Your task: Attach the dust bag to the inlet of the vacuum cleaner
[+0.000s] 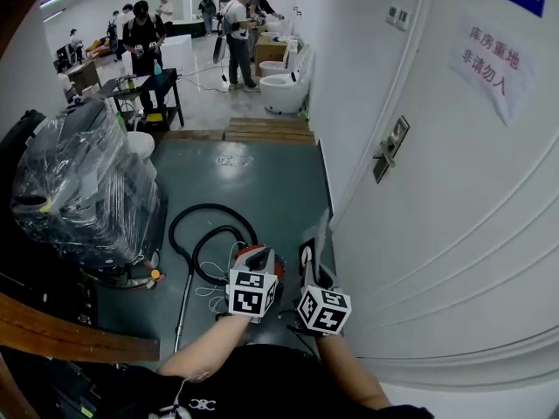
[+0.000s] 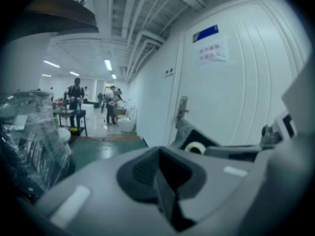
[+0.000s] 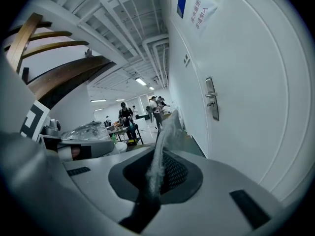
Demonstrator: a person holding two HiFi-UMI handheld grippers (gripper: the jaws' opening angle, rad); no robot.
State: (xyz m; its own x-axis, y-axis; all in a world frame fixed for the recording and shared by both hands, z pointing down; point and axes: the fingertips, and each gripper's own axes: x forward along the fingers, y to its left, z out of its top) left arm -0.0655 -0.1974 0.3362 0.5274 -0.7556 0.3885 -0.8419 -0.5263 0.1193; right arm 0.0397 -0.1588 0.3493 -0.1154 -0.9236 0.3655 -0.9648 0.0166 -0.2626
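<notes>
Both are closed beside the vacuum cleaner (image 1: 258, 257): your right gripper (image 3: 153, 176) pinches the dust bag (image 3: 165, 132) for fitting, your left gripper (image 2: 160, 176) is empty.

The grey fabric dust bag (image 3: 158, 154) stands upright, its edge pinched in the right gripper (image 3: 150, 195), just beside the red vacuum cleaner (image 1: 258, 258). The cleaner sits on the green floor (image 1: 262, 182), apparently with its black hose (image 1: 194, 225) looped.

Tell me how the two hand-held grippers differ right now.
The right hand-held gripper is shut on the grey dust bag; the left hand-held gripper is shut on nothing. In the head view the left is by the red vacuum cleaner, the right nearer the white door. Both carry marker cubes.
</notes>
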